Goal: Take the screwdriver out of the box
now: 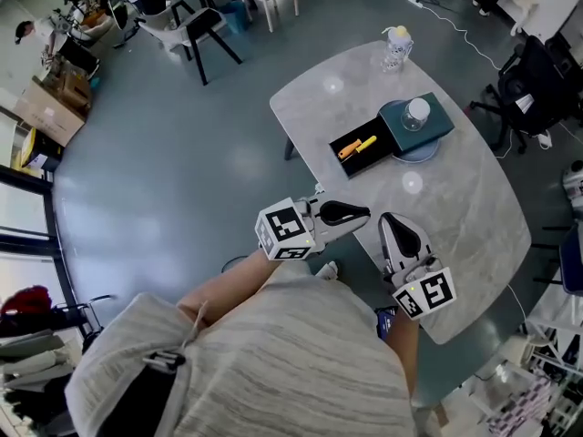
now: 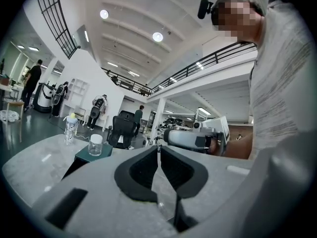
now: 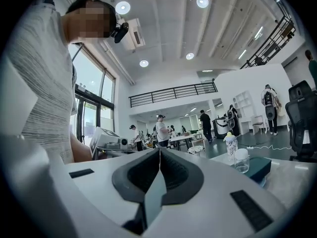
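An orange and yellow screwdriver [image 1: 357,147] lies in an open black box [image 1: 361,154] on the grey marble table [image 1: 465,217]. Beside the box is a teal lid [image 1: 428,126] with a clear jar [image 1: 416,112] on it. My left gripper [image 1: 364,214] hangs at the table's near edge, well short of the box, shut and holding nothing. My right gripper [image 1: 393,220] is over the table just right of it, also shut and holding nothing. In the left gripper view the jaws meet [image 2: 158,148], and the jar [image 2: 95,144] is far ahead. In the right gripper view the jaws also meet [image 3: 159,150].
A baby bottle [image 1: 396,45] stands at the table's far end. A black office chair [image 1: 533,89] is to the right and a black chair [image 1: 202,25] at the far left. Cardboard boxes [image 1: 46,107] sit by the left wall. Several people stand far off.
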Demonstrator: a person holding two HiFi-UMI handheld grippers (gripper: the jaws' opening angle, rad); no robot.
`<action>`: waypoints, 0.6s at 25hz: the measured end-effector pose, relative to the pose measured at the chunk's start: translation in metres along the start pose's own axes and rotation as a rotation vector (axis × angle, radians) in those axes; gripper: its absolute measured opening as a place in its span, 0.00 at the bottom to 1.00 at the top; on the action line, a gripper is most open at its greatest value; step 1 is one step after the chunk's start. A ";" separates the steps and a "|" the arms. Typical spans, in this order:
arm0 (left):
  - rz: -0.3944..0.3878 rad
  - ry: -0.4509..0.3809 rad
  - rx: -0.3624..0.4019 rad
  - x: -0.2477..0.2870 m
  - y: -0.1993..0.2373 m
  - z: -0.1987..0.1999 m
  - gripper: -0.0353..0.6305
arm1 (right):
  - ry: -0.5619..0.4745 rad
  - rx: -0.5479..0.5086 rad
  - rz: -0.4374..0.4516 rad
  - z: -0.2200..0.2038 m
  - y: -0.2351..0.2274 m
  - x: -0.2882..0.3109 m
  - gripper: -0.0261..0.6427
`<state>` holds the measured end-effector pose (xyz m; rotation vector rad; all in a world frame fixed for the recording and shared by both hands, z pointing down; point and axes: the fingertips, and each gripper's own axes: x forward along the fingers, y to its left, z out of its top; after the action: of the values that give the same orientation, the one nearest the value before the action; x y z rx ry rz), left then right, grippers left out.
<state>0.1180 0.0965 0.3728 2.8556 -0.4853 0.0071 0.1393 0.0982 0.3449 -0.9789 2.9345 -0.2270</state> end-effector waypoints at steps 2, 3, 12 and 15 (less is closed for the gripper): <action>-0.003 0.013 0.008 0.008 0.002 0.001 0.10 | -0.010 0.009 0.007 0.001 -0.007 -0.001 0.06; -0.005 0.018 0.013 0.011 0.004 0.001 0.10 | -0.013 0.011 0.010 0.001 -0.010 -0.001 0.06; -0.016 0.059 0.019 0.021 0.049 0.004 0.10 | 0.069 -0.070 0.025 -0.008 -0.034 0.034 0.06; -0.029 0.070 0.024 0.022 0.071 0.005 0.10 | 0.116 -0.106 0.018 -0.013 -0.046 0.053 0.06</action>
<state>0.1150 0.0229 0.3859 2.8749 -0.4320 0.1078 0.1230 0.0320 0.3652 -0.9830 3.0880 -0.1335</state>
